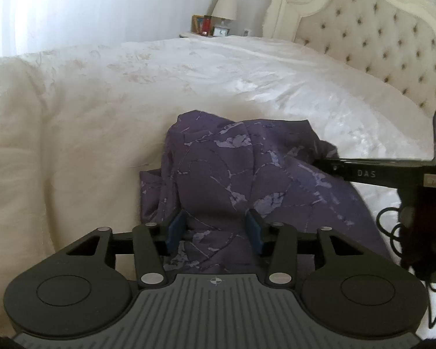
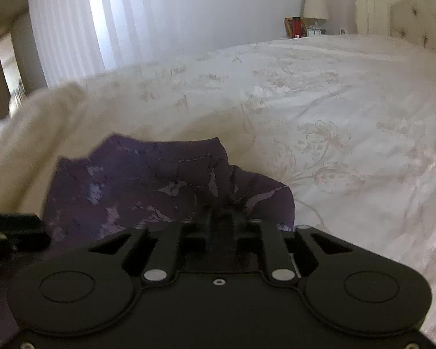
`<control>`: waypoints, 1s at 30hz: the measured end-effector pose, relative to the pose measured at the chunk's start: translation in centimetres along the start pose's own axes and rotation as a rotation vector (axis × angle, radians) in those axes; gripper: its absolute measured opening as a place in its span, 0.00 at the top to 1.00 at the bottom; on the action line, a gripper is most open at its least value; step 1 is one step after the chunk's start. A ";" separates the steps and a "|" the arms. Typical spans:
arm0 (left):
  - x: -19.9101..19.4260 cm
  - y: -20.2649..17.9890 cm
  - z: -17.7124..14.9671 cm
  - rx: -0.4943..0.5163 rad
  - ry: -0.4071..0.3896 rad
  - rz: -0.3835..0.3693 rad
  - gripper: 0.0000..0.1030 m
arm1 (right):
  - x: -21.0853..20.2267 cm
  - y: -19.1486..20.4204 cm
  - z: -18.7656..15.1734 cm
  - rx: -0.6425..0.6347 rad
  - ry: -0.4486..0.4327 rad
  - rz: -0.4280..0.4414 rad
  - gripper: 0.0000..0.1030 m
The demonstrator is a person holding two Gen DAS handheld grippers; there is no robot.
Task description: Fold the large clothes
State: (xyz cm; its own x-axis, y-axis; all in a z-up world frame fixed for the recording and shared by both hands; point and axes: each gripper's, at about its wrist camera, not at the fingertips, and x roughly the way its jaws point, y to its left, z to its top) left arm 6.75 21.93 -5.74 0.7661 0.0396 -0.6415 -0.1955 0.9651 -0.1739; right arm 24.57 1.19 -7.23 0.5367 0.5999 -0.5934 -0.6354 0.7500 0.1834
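A purple garment [image 1: 218,171] with a pale marbled print lies crumpled on the white bedspread [image 1: 130,93]. My left gripper [image 1: 215,229] hangs low over its near part. Its blue pads [image 1: 175,229] stand well apart, with cloth bulging up between them but not pinched. In the right wrist view the garment [image 2: 148,183] is bunched into a ridge. My right gripper [image 2: 221,218] has its dark fingers close together, and a fold of the cloth is gathered at their tips. From the left wrist view the right gripper [image 1: 325,161] reaches in from the right to the garment's edge.
The bed [image 2: 348,110] stretches away in front and to both sides. A tufted cream headboard [image 1: 378,37] rises at the right. Behind the bed, a nightstand holds a lamp [image 1: 225,7] and small items. Pale curtains [image 2: 81,23] hang at the left. A black cable [image 1: 392,232] dangles by the right gripper.
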 end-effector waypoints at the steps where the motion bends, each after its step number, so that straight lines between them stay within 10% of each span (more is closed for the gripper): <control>1: -0.4 0.2 0.1 -0.013 0.002 -0.023 0.42 | -0.7 -0.3 0.0 0.033 -0.011 0.026 0.46; 3: -1.1 0.8 0.0 -0.044 0.016 -0.050 0.11 | -2.2 -0.6 0.0 0.077 -0.035 0.073 0.02; 4: -1.5 1.2 0.0 -0.065 0.019 -0.066 0.11 | -2.9 -0.6 -0.2 0.085 -0.049 0.082 0.00; 20: 1.8 5.3 -1.5 -0.296 0.255 -0.187 0.03 | -0.4 -4.6 -5.3 0.429 0.098 0.419 0.00; 30: 4.4 5.3 -2.2 -0.342 0.300 -0.414 0.01 | 1.1 -4.7 -5.0 0.478 0.080 0.484 0.12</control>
State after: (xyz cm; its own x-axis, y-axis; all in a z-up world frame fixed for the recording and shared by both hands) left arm 7.72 26.64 -11.09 0.6242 -0.4435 -0.6432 -0.1419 0.7452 -0.6516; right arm 25.34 -3.06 -12.69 0.1994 0.8901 -0.4099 -0.4690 0.4540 0.7576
